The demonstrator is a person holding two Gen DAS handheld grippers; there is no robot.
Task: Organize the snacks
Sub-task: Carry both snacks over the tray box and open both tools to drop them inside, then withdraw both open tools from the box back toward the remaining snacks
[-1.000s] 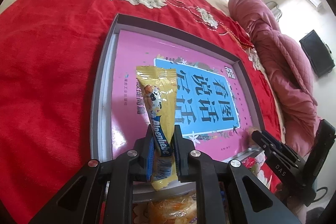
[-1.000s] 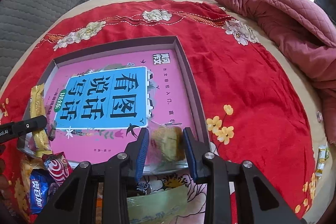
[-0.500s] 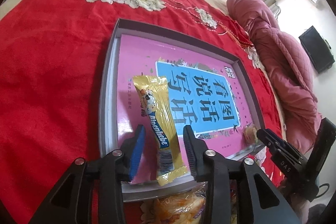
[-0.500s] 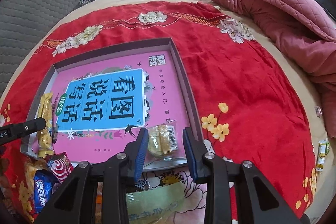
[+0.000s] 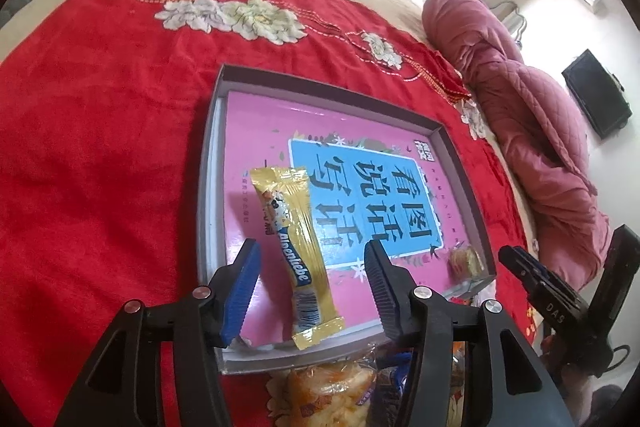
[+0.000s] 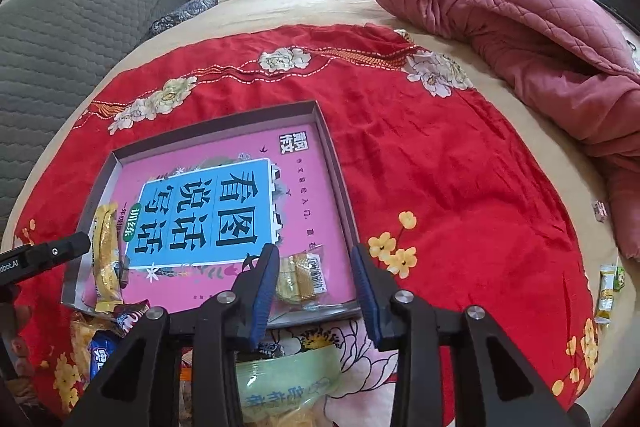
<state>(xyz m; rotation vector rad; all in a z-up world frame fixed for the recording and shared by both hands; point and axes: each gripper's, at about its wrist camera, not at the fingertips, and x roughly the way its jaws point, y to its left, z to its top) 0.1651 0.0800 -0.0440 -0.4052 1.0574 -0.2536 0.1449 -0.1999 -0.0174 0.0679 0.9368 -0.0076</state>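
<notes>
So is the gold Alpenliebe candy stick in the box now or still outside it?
In. The Alpenliebe stick lies flat on the pink book inside the grey box, left gripper jaws open around it.

"Alpenliebe" on gold candy pkt (image 5: pixel 294 251); "看图说话写话" on pink book (image 6: pixel 208 211).

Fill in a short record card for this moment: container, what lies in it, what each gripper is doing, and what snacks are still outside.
container: shallow grey box lined with a pink book
in box: gold Alpenliebe stick; clear-wrapped biscuit pack
left gripper: open, straddling the stick
right gripper: open, over the biscuit pack
outside box: chip bag, green packet, small green-white packet on the red blanket
</notes>
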